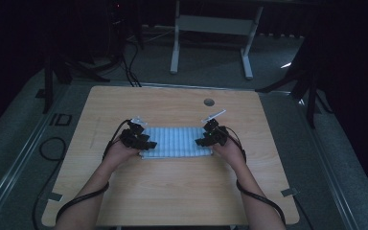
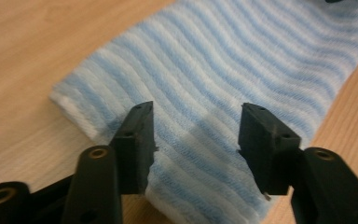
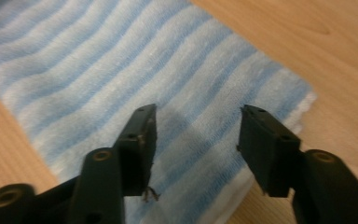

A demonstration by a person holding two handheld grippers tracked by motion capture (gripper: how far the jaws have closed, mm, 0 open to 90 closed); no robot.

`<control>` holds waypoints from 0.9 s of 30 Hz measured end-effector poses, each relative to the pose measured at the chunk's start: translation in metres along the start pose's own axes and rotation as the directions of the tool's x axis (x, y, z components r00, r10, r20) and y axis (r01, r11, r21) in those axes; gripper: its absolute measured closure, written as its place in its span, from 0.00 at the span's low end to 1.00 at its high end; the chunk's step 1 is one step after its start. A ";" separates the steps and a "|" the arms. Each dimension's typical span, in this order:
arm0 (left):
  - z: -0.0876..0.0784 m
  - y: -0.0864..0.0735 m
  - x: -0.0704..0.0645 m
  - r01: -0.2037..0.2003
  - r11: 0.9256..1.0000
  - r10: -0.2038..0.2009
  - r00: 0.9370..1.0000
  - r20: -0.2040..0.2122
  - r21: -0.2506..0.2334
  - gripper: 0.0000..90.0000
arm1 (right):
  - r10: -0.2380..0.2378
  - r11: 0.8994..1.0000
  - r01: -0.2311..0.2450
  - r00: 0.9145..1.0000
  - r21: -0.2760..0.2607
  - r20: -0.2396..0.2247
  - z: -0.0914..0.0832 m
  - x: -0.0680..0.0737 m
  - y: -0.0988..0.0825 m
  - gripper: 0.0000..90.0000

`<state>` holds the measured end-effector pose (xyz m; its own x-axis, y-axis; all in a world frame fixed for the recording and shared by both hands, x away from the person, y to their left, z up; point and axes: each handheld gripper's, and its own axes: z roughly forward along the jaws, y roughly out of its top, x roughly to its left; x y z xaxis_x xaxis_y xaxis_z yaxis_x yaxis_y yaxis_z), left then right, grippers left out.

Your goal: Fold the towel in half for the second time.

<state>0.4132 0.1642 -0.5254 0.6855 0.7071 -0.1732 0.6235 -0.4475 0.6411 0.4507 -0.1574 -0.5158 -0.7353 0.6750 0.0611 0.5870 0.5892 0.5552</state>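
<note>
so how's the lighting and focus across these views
High view: dim, dark surroundings, the striped towel on the table lit best. Left gripper view: brighter, towel's far end soft. Right gripper view: slightly blurred, fingers shadowing the cloth.

a soft ribbed terry cloth towel (image 2: 223, 70) lies on a smooth matt wood-grain table (image 1: 182, 187).

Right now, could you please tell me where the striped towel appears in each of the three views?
High view: the striped towel lies folded mid-table, between the two grippers.
Left gripper view: it runs from upper right to the bottom, passing beneath the open jaws.
Right gripper view: it runs from upper left to the bottom, beneath the open jaws.
Shared landmark: the wooden table.
</note>
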 end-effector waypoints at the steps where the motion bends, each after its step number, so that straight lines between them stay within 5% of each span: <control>1: -0.003 0.000 -0.001 0.001 1.000 -0.001 1.000 0.003 -0.007 0.49 | 0.000 1.000 0.000 1.000 -0.018 -0.013 -0.006 0.001 0.000 0.45; 7: -0.012 -0.004 -0.001 0.018 1.000 -0.018 1.000 0.024 -0.021 0.30 | 0.014 0.999 -0.014 1.000 -0.042 -0.013 -0.015 0.006 -0.001 0.31; 9: -0.013 -0.007 -0.004 0.006 1.000 -0.005 1.000 0.012 -0.009 0.25 | 0.009 0.997 -0.011 1.000 -0.074 -0.026 -0.019 0.008 -0.004 0.17; 13: -0.016 -0.018 -0.009 0.001 1.000 0.000 0.999 0.050 -0.031 0.13 | 0.000 0.997 -0.003 0.999 -0.077 -0.041 -0.020 0.011 -0.011 0.16; 18: -0.018 -0.030 -0.011 0.011 0.999 -0.009 0.999 0.036 -0.047 0.03 | -0.012 0.995 0.008 0.999 -0.098 -0.038 -0.024 0.012 -0.019 0.15; 21: -0.021 -0.035 -0.011 0.016 0.998 -0.014 0.999 0.029 -0.061 0.02 | -0.013 0.994 0.009 0.999 -0.109 -0.035 -0.028 0.012 -0.022 0.15; 23: -0.030 -0.045 -0.005 0.069 0.991 -0.064 0.997 0.040 -0.117 0.02 | -0.016 0.992 0.011 0.999 -0.127 -0.042 -0.033 0.011 -0.029 0.15; 27: -0.038 -0.057 -0.002 0.068 0.990 -0.068 0.998 0.004 -0.123 0.02 | -0.014 0.990 0.007 0.999 -0.139 -0.046 -0.035 0.007 -0.038 0.15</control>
<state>0.3618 0.2088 -0.5335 0.6430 0.7337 -0.2196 0.6179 -0.3277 0.7147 0.4111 -0.1902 -0.5074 -0.7581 0.6457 0.0917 0.5292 0.5267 0.6652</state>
